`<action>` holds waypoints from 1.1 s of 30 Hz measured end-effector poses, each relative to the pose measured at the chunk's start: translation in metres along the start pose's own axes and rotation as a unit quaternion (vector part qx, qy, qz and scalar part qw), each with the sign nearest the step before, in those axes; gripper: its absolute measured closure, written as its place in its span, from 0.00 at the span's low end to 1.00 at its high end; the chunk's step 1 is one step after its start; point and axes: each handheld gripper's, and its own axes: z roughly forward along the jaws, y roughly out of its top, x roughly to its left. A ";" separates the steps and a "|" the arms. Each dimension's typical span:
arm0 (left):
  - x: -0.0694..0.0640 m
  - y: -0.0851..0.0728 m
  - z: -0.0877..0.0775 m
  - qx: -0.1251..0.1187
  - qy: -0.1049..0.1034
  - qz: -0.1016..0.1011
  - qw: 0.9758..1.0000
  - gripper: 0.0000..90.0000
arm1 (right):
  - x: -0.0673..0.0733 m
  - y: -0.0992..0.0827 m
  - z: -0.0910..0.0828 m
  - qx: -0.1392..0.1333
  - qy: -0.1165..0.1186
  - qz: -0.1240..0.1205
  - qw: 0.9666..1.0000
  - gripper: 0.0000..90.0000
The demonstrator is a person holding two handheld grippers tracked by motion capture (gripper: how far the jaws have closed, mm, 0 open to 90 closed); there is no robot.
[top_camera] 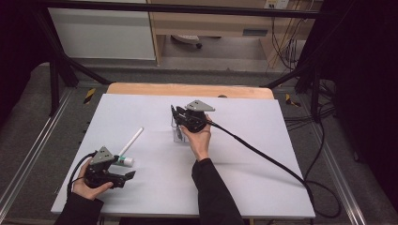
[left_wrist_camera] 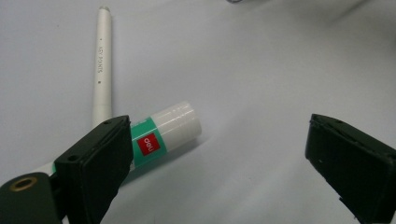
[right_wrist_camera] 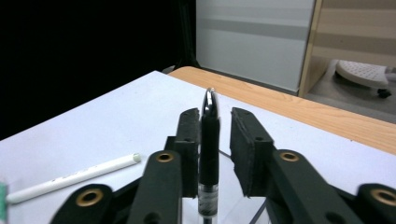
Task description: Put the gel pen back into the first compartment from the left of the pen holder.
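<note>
**Standing a black pen in a clear holder on the white table**

Covering most of the high view, the white table (top_camera: 155, 187) is the landmark for all that follows. Near its middle, a little toward the far edge, a person's right hand brings the right gripper (top_camera: 177, 115) over a small clear holder (top_camera: 177, 136). In the right gripper view a black pen (right_wrist_camera: 209, 140) stands upright between the two pads; the left pad lies against the pen or just beside it, while a narrow gap shows between the pen and the right pad, so the jaws stand slightly apart and do not clamp it. The pen's lower end reaches down toward the holder's clear rim.

At the table's near left corner the left gripper (top_camera: 130, 175) rests in the other hand, its jaws spread wide with nothing between them. Just beyond it on the table lies a white pen (left_wrist_camera: 102, 65), pointing toward the table's middle. Smallest, a glue stick (left_wrist_camera: 166, 133) with a green band and red label lies touching the white pen's near end, partly behind the left jaw.
</note>
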 end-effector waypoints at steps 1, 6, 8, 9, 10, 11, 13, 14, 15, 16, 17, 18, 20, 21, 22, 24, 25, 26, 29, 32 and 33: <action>0.000 0.000 0.000 0.000 0.000 0.000 1.000 0.08 | 0.000 0.001 -0.002 0.001 0.003 -0.002 1.000 0.78; 0.000 0.000 0.000 0.001 0.001 0.001 1.000 0.08 | 0.003 0.014 -0.018 0.020 0.015 -0.019 1.000 0.60; 0.000 0.000 0.000 0.002 0.001 0.001 1.000 0.08 | 0.004 0.019 -0.025 0.035 0.026 -0.024 0.999 0.54; 0.000 0.000 0.000 0.003 0.001 0.001 1.000 0.08 | 0.005 0.022 -0.029 0.042 0.026 -0.031 0.998 0.51; -0.001 0.000 0.000 0.002 0.002 0.001 1.000 0.08 | 0.006 0.024 -0.034 0.047 0.026 -0.038 0.998 0.48; -0.001 0.000 0.000 0.002 0.001 0.001 1.000 0.08 | 0.007 0.026 -0.038 0.055 0.030 -0.039 0.997 0.44; -0.001 0.000 0.001 0.003 0.002 0.002 1.000 0.08 | 0.008 0.029 -0.045 0.072 0.035 -0.043 0.996 0.38; -0.001 0.000 0.001 0.003 0.002 0.002 1.000 0.08 | 0.009 0.030 -0.048 0.077 0.033 -0.052 0.995 0.35; -0.001 0.000 0.001 0.004 0.002 0.002 1.000 0.08 | 0.009 0.030 -0.052 0.081 0.035 -0.053 0.995 0.32; -0.001 0.000 0.001 0.005 0.002 0.003 1.000 0.08 | 0.010 0.031 -0.056 0.087 0.040 -0.053 0.994 0.29; -0.001 0.000 0.001 0.005 0.002 0.003 1.000 0.08 | 0.010 0.031 -0.058 0.090 0.041 -0.053 0.994 0.27; -0.001 0.000 0.001 0.005 0.002 0.003 1.000 0.08 | 0.009 0.030 -0.062 0.098 0.041 -0.053 0.993 0.24; -0.001 0.000 0.001 0.005 0.003 0.002 1.000 0.08 | 0.009 0.029 -0.069 0.110 0.046 -0.053 0.991 0.20; -0.001 0.000 0.001 0.005 0.003 0.003 1.000 0.08 | 0.008 0.027 -0.073 0.116 0.048 -0.056 0.990 0.18; -0.001 0.000 0.001 0.005 0.004 0.002 1.000 0.08 | 0.008 0.026 -0.077 0.121 0.050 -0.060 0.990 0.17; -0.001 0.000 0.001 0.006 0.004 0.002 1.000 0.07 | 0.006 0.022 -0.085 0.134 0.044 -0.065 0.988 0.13; -0.001 0.000 0.001 0.006 0.005 0.002 1.000 0.07 | 0.004 0.019 -0.089 0.140 0.042 -0.065 0.987 0.12; -0.001 0.000 0.001 0.007 0.006 0.002 1.000 0.07 | 0.002 0.017 -0.094 0.145 0.039 -0.064 0.987 0.10; -0.002 0.000 0.002 0.009 0.007 0.003 1.000 0.07 | -0.004 0.009 -0.105 0.159 0.038 -0.055 0.985 0.07; -0.002 0.000 0.003 0.013 0.007 0.002 1.000 0.07 | -0.010 -0.002 -0.116 0.169 0.040 -0.047 0.984 0.04; -0.002 0.000 0.004 0.013 0.007 0.002 1.000 0.07 | -0.011 -0.005 -0.119 0.173 0.038 -0.046 0.983 0.03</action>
